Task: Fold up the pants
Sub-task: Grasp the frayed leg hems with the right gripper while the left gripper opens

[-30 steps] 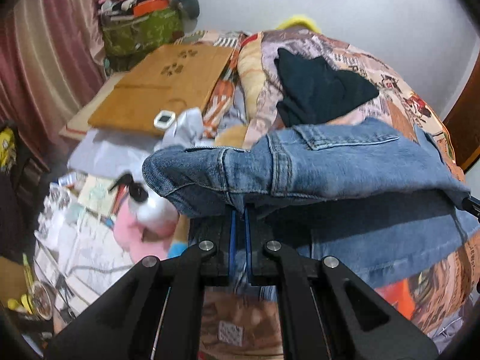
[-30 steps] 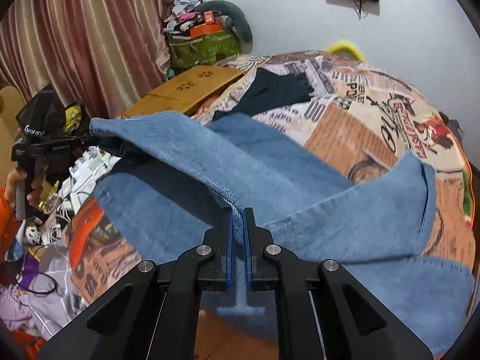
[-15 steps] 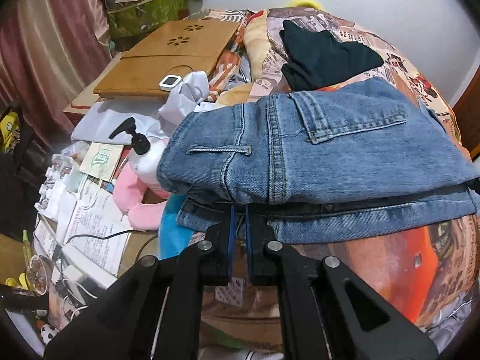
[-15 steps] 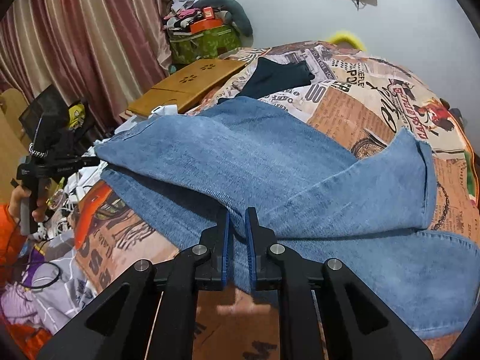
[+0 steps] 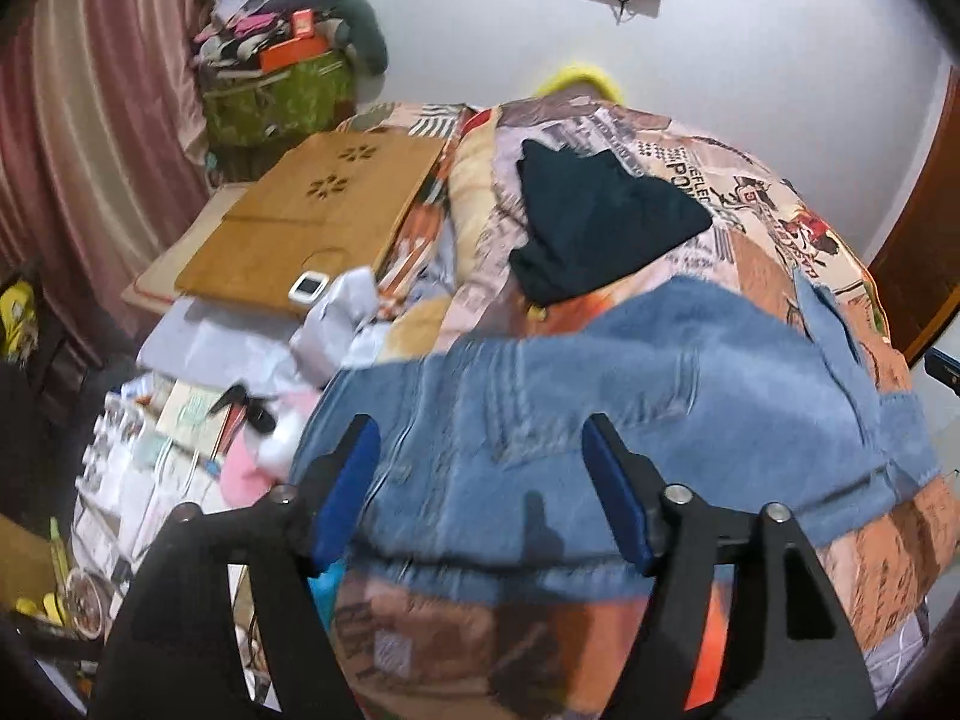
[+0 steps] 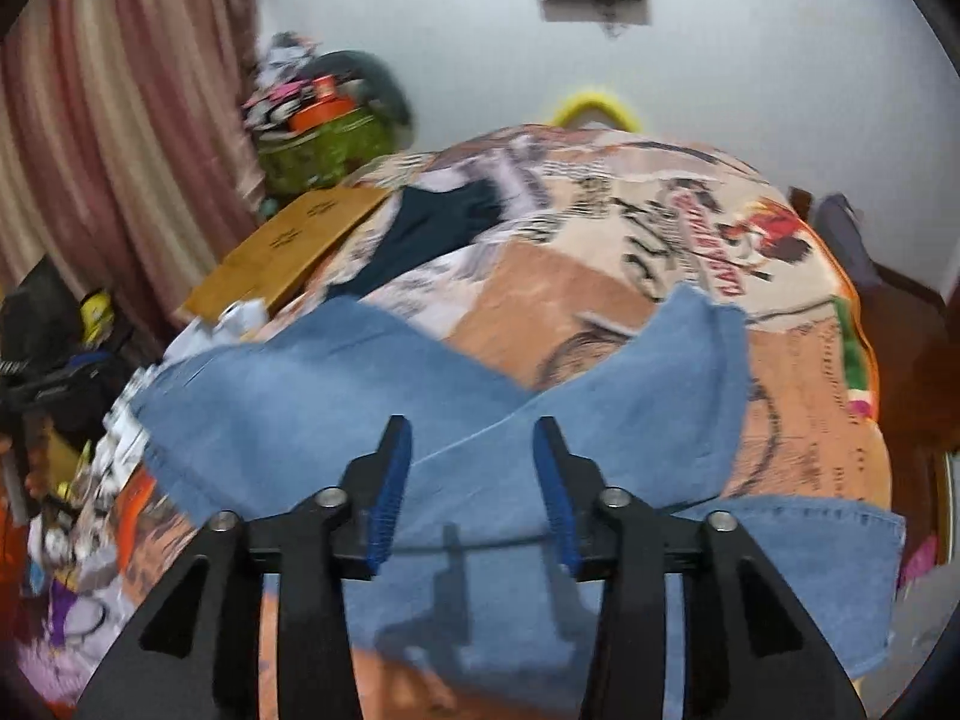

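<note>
Both pinches have let go: my left gripper [image 5: 480, 492] and right gripper [image 6: 472, 483] hover spread and empty over the jeans [image 6: 456, 420], whose length runs leftward from waistband [image 5: 540, 540] under my left to hems [image 6: 708, 396] nearer my right.

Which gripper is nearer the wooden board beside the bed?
Left. The left gripper hangs open over the waist end of the jeans, on the side where the board lies. The right gripper, also open, is over the legs, further from the board.

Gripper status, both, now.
Left gripper: open, holding nothing, above the jeans.
Right gripper: open, holding nothing, above the jeans.
</note>
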### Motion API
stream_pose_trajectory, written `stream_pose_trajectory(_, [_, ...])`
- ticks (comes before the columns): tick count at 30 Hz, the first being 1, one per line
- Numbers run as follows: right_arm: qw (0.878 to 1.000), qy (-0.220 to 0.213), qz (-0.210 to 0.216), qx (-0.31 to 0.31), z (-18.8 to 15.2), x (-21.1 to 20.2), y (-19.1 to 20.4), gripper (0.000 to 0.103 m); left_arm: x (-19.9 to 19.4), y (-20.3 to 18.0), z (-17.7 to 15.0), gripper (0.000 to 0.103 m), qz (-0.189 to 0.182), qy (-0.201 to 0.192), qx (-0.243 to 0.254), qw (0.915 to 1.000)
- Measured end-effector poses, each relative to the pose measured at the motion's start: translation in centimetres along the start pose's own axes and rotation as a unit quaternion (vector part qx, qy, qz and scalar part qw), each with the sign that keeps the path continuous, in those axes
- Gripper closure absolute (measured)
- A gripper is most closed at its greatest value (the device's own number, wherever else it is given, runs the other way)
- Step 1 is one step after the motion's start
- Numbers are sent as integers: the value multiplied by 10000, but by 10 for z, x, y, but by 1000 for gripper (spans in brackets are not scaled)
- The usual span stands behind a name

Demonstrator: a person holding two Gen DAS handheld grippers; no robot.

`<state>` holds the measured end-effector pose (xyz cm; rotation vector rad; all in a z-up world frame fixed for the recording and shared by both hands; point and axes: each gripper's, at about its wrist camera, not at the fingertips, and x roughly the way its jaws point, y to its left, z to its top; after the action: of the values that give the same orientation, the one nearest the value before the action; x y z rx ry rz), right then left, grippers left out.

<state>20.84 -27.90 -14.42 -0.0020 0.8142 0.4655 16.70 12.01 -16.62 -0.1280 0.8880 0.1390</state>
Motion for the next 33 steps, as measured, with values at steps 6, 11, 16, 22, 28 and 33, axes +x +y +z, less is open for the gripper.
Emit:
stream_pose_trajectory(6, [9984,275,-216,442,28,41,-51,59,34,-33,37,28,-219,136,226,9994])
stream_pose_trajectory(11, [9962,554,-381,549,45,86,-85,59,66,-50,62,20,-207,317,299,9988])
stream_pose_trajectory(16, [9913,947,-528,748,66,150,-121,59,101,-60,72,11,-83,478,298,9984])
stream_pose_trajectory(22, [9830,1302,-794,1018,86,212,-153,59,134,-66,76,11,84,751,467,9960])
stream_pose_trajectory(28, [9787,1282,-828,1373,91,239,-173,59,149,-75,72,11,120,894,660,9937])
stream_pose_trajectory(33, [9790,1247,-890,1344,85,235,-171,96,145,-90,72,11,-15,903,820,9925])
